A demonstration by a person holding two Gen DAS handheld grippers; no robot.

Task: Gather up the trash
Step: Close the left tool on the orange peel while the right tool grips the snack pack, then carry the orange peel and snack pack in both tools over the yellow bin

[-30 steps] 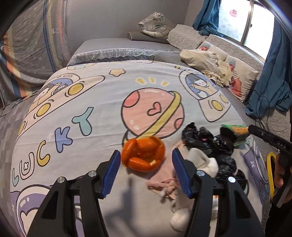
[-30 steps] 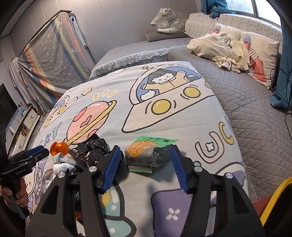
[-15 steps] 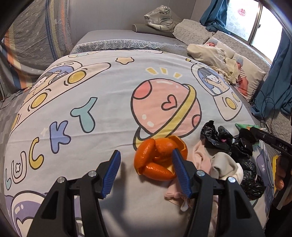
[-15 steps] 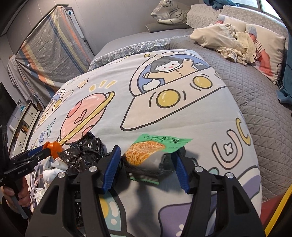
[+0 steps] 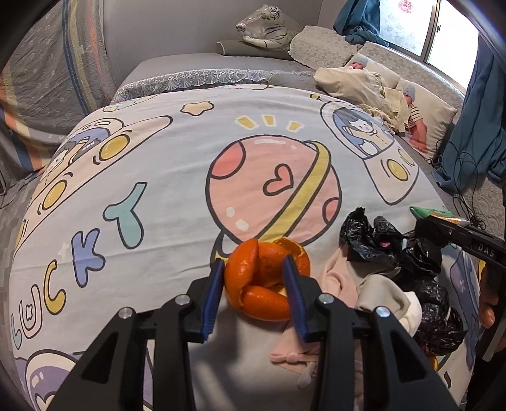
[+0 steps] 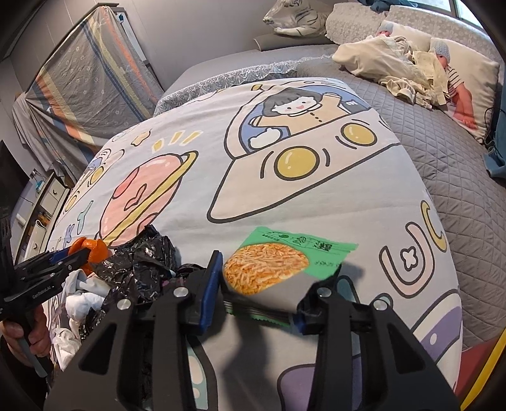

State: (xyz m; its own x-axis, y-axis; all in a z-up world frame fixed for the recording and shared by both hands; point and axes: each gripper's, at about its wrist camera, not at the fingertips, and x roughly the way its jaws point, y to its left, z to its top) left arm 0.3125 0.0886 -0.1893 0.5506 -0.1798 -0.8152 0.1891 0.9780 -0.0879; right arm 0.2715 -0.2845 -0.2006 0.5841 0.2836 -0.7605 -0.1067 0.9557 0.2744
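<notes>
Left tongs: my left gripper [image 5: 254, 278] has just been closing, and its blue pads now press on both sides of the orange peel [image 5: 267, 281]; the jaws stand about a quarter open around it.
Orange peel: a curled cup of rind, resting on the cartoon bedspread [image 5: 158, 177] at the lower edge of the pink planet print, between my pads.
Right tongs: my right gripper [image 6: 257, 289] has also just been closing; its left pad touches the edge of the noodle packet [image 6: 275, 272], its right finger sits at the packet's other edge, and the packet bows up between them, so I have it pinched.
Noodle packet: green wrapper with a picture of noodles, lying on the bedspread below the spaceship print.
Between the two: a crumpled black plastic bag [image 5: 389, 243] and some pale clothes [image 5: 376, 287], heaped just beside the peel.
Other hand seen from each side: in the right view my left gripper shows at the left edge with the peel at its tip.
Far side: grey quilt [image 6: 420, 132], pillows, a plush tiger [image 5: 268, 28].
</notes>
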